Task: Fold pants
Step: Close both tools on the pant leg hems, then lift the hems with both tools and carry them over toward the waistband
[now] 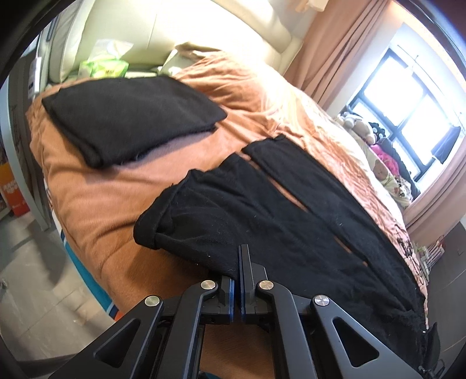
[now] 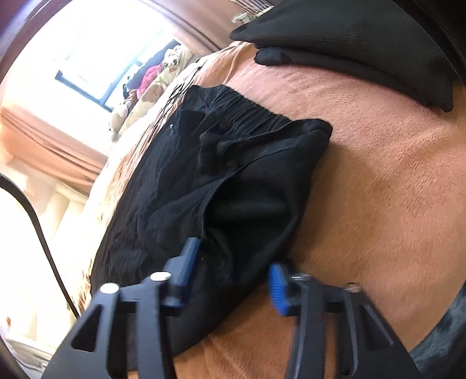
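My left gripper [image 1: 236, 280] is clamped on the near hem of the black pants [image 1: 276, 210] lying along the bed's [image 1: 96, 204] near edge, my right gripper [image 2: 230, 271] stands half-open astride the waistband end; both corners should be pinched before lifting.

- Left gripper [image 1: 237, 280] at bottom centre; jaws closed, pinching the near hem of black pants [image 1: 262, 210].
- Pants lie spread on bed [image 1: 96, 204] w/ orange-brown cover; two legs side by side, thin gap between them showing cover, running from near the jaws away toward upper middle.
- Near left corner of pants rolled/curled over.
- Folded black garment [image 1: 131, 116] farther up bed, apart from pants.
- Green pack [image 1: 104, 68] behind it by cream headboard [image 1: 174, 26].
- Right: peach curtain [image 1: 335, 58], bright window [image 1: 407, 102], plush toys [image 1: 361, 128] at bed's far edge.
- Left: pale floor [image 1: 38, 262], orange box [image 1: 14, 189].
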